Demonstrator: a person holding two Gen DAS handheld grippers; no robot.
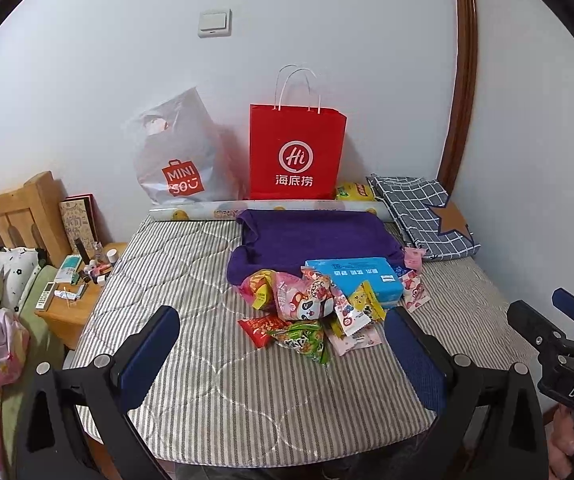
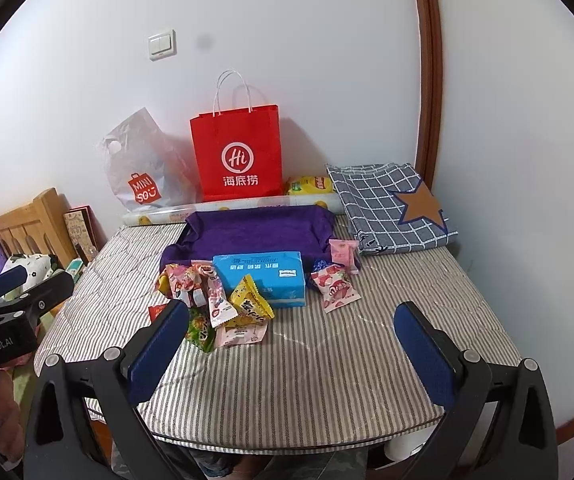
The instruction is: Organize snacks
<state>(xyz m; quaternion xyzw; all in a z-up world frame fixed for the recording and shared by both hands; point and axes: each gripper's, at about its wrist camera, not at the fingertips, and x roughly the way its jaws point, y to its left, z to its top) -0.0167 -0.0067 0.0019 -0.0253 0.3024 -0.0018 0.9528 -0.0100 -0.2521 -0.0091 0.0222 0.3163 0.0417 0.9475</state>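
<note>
You hold two grippers over the near edge of a striped quilted mattress (image 2: 327,360), and both the left gripper (image 1: 283,344) and the right gripper (image 2: 291,344) are spread wide with nothing between their blue padded fingers. The snacks sit mid-mattress: a heap of crinkly foil and plastic packets (image 1: 311,312), too overlapped to count exactly, piled against the left and near side of one rectangular blue box (image 2: 261,276). To the right of the box lie one pink strawberry-print packet (image 2: 335,286) and one small pink sachet (image 2: 343,254), apart from the heap. Behind them is one soft purple cloth (image 2: 255,228), raised at its edges. Against the far wall stand two bags: one stiff red paper bag (image 2: 237,152) with twisted white handles and one limp translucent plastic bag (image 2: 139,168). One folded checked fabric (image 2: 387,204) with a brown star lies far right.
</note>
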